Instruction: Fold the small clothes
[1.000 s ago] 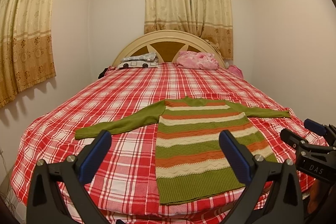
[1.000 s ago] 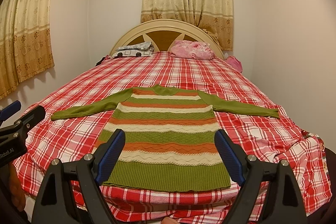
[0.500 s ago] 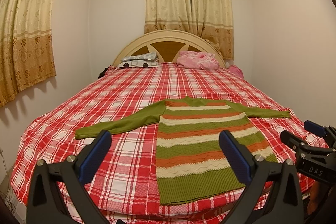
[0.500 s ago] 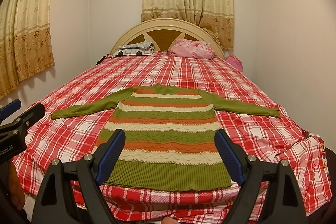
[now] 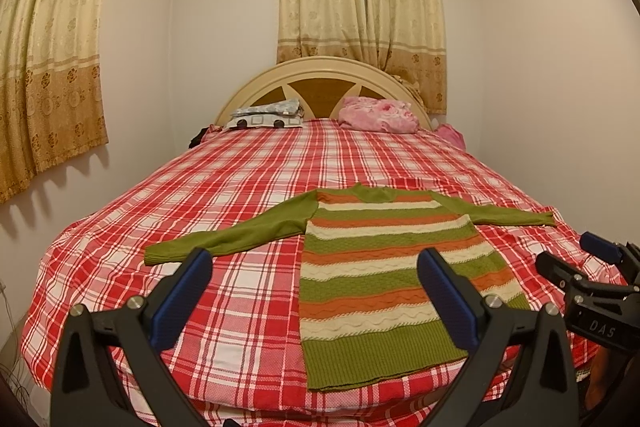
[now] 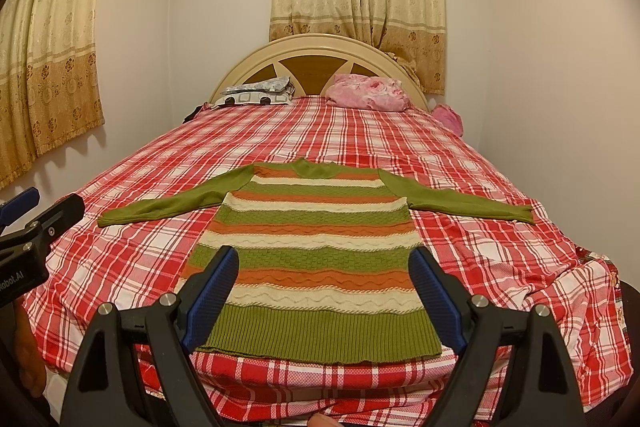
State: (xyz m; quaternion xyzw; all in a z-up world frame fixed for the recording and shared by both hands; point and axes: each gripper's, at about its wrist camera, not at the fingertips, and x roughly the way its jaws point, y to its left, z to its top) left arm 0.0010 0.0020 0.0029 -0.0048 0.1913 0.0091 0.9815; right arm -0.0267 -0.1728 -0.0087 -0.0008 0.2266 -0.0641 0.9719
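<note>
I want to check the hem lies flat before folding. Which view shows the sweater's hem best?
The right wrist view: the sweater is centred and its hem runs nearly unbroken between the open right gripper fingers. In the left wrist view the hem sits off to the right, skewed, its right end hidden behind a finger of the left gripper.

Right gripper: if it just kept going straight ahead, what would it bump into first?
Probably the sweater. The right gripper, jaws open, points at its lower half, spread flat on the bed. Nothing else shows in between, though depth is hard to judge.
</note>
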